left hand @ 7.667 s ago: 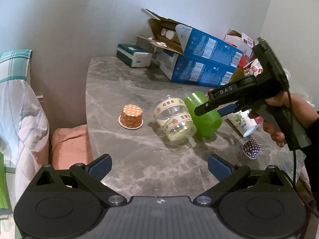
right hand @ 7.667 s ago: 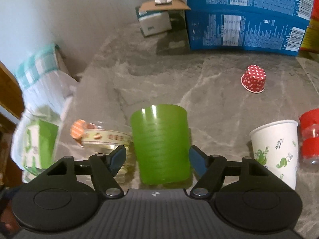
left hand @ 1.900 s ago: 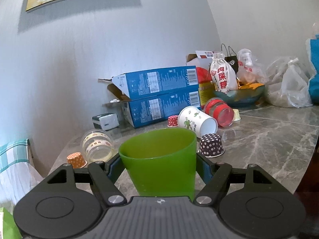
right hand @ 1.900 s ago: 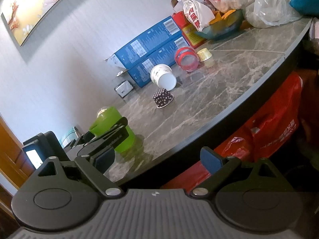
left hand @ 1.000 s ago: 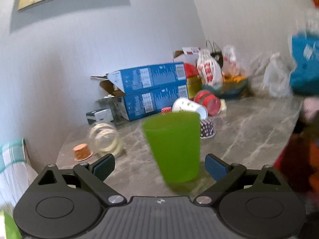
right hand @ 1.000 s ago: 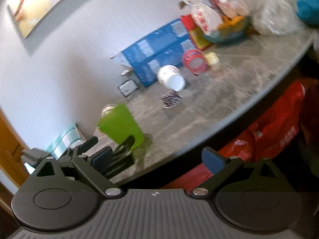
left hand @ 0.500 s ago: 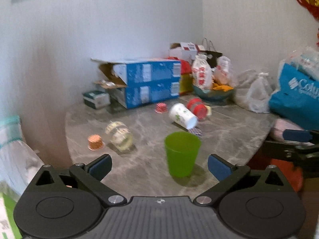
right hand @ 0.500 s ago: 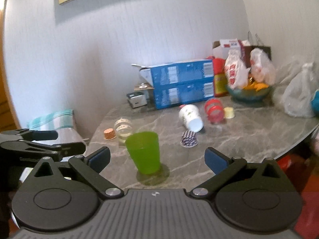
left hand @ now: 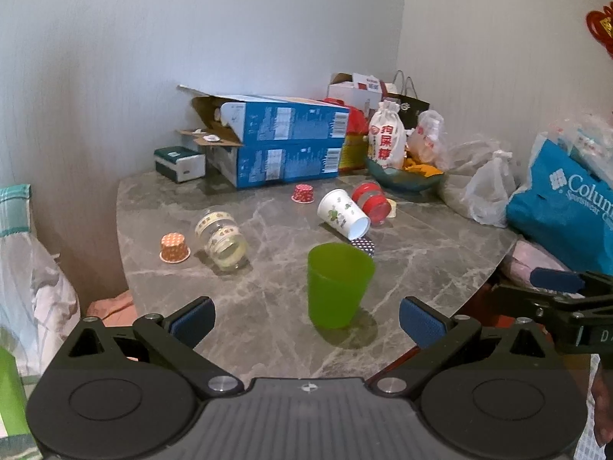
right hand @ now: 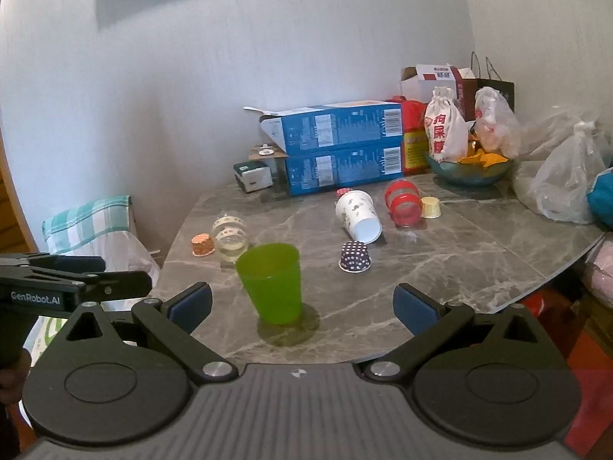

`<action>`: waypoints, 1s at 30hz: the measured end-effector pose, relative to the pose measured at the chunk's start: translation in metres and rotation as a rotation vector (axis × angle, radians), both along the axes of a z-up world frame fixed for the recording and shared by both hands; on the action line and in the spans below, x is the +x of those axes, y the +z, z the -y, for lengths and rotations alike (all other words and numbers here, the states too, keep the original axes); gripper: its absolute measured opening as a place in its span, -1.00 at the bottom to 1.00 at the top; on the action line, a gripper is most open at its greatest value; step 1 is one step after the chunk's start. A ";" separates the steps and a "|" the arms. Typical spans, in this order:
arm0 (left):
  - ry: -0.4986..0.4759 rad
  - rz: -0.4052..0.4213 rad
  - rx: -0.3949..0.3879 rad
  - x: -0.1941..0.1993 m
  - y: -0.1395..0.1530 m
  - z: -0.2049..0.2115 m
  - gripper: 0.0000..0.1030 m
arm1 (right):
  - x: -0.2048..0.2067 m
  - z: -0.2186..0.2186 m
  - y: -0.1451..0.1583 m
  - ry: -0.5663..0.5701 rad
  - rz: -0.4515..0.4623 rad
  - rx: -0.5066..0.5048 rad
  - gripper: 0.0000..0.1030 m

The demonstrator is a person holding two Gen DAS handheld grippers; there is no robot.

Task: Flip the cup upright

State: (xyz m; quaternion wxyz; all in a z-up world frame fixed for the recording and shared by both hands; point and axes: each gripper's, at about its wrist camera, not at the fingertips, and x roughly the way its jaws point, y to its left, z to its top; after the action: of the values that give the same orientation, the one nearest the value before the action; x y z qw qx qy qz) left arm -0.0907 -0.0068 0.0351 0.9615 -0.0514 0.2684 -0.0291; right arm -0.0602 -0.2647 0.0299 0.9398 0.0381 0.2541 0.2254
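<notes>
The green plastic cup (left hand: 338, 284) stands upright, mouth up, near the front edge of the grey marble table (left hand: 268, 306); it also shows in the right wrist view (right hand: 272, 283). My left gripper (left hand: 306, 320) is open and empty, held back from the cup. My right gripper (right hand: 302, 306) is open and empty, also back from the cup. Each gripper shows at the edge of the other's view.
A white paper cup (left hand: 343, 214), a glass jar (left hand: 222, 238) and a red-lidded jar (left hand: 371, 197) lie on their sides. Small orange (left hand: 174, 247), red (left hand: 303, 193) and dark dotted (right hand: 355, 256) paper cups sit upside down. Blue boxes (left hand: 276, 145), a bowl and bags crowd the back.
My left gripper let go of the green cup, which now stands upright on the table. Both grippers have pulled back from it.
</notes>
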 end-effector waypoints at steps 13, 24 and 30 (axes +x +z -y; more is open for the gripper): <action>0.009 -0.002 0.002 -0.007 0.001 0.001 1.00 | -0.004 0.007 0.001 -0.003 -0.014 0.027 0.98; -0.003 -0.002 0.016 -0.009 0.002 0.006 1.00 | -0.013 0.009 0.006 0.010 0.004 0.013 0.98; -0.008 0.003 0.017 -0.010 0.003 0.007 1.00 | -0.016 0.010 0.007 0.018 0.004 0.020 0.98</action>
State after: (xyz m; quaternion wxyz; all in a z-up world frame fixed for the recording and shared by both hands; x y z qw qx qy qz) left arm -0.1010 -0.0141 0.0377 0.9621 -0.0422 0.2675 -0.0309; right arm -0.0761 -0.2746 0.0368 0.9378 0.0447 0.2502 0.2367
